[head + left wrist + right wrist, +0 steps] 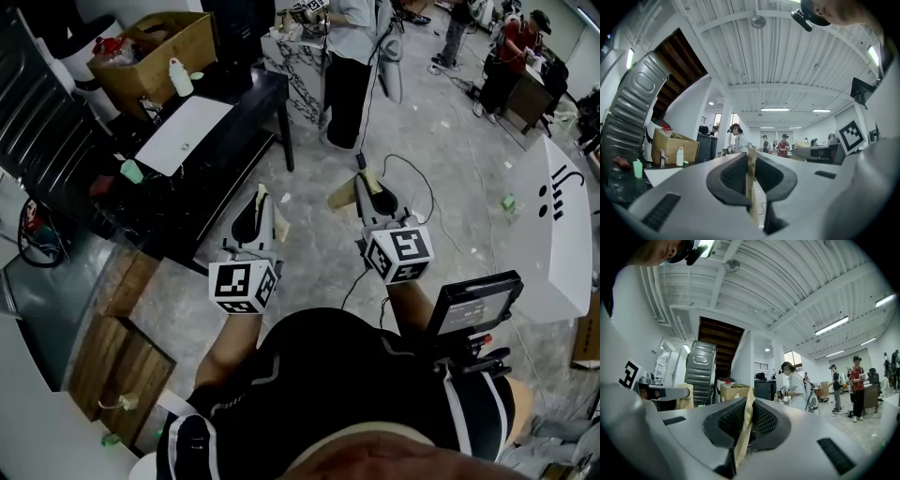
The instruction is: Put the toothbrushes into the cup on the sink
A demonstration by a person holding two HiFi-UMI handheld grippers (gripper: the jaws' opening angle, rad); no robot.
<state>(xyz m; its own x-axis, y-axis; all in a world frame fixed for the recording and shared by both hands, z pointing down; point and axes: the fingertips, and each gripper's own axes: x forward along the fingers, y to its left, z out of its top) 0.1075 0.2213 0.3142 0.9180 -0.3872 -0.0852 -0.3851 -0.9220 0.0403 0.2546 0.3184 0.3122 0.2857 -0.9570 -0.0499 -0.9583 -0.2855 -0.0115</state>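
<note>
Head view: left gripper (pixel 260 202) and right gripper (pixel 370 190) side by side above grey floor (pixel 441 159), apart from black worktop (pixel 246 141). Small green plastic cup (pixel 131 172) just beside corner of white rectangular sink (pixel 187 131); white bottle (pixel 180 77) and brown cardboard box (pixel 159 42) at worktop far edge.

Left gripper view: left gripper (pixel 751 157) jaws together, only tan tape strip (pixel 751 183) in seam. Cup (pixel 637 168) far left.

Right gripper view: right gripper (pixel 749 405) closed the same way. Standing person (pixel 794 385) ahead.

A cardboard box (pixel 155 52) stands beside a white bottle (pixel 180 77), while several people (pixel 347 56) stand on the grey floor (pixel 450 141).
</note>
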